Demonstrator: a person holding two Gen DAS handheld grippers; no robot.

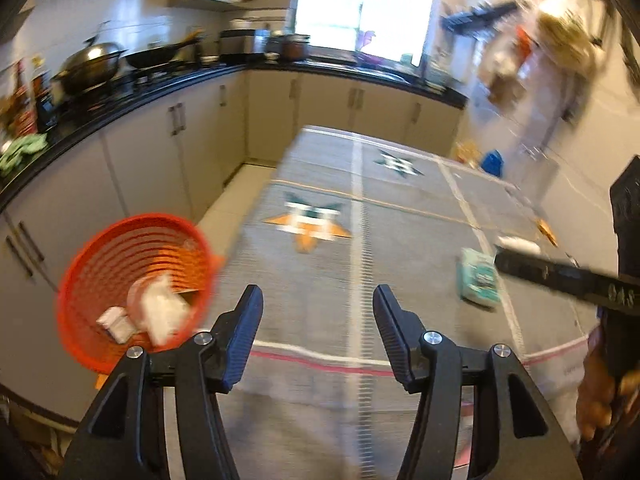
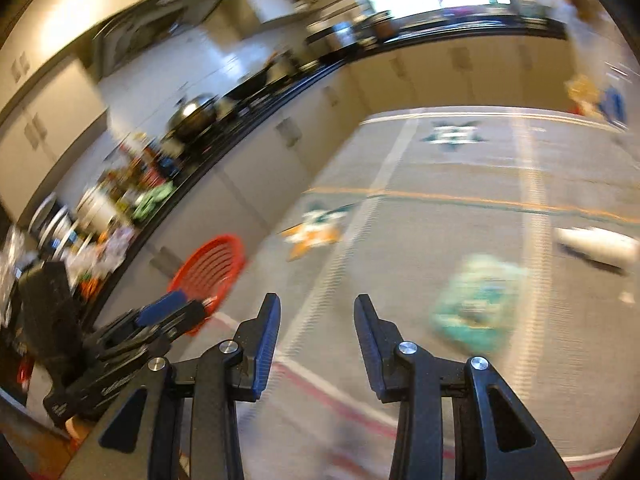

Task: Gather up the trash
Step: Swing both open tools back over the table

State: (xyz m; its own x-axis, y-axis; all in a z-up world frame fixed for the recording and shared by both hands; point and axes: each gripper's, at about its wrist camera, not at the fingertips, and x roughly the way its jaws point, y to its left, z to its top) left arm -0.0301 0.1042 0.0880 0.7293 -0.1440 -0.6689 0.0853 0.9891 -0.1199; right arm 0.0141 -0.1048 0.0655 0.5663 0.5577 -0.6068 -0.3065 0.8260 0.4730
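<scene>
Kitchen here: a black counter [image 1: 168,80] wraps the corner over pale cabinets [image 1: 208,128], a wok [image 1: 90,66] on the stove, a bright window [image 1: 364,4] glaring behind, and a grey patterned cloth [image 1: 340,248] covers the worktop.

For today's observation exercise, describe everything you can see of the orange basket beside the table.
The orange basket is round, of slotted plastic as it looks, with ribbed openwork walls and a thick rim. It stands off the left edge of the table, in front of the white cabinets, its mouth tilted toward the left wrist camera. Inside lie crumpled white wrappers and paper scraps. Neither gripper touches it.
</scene>
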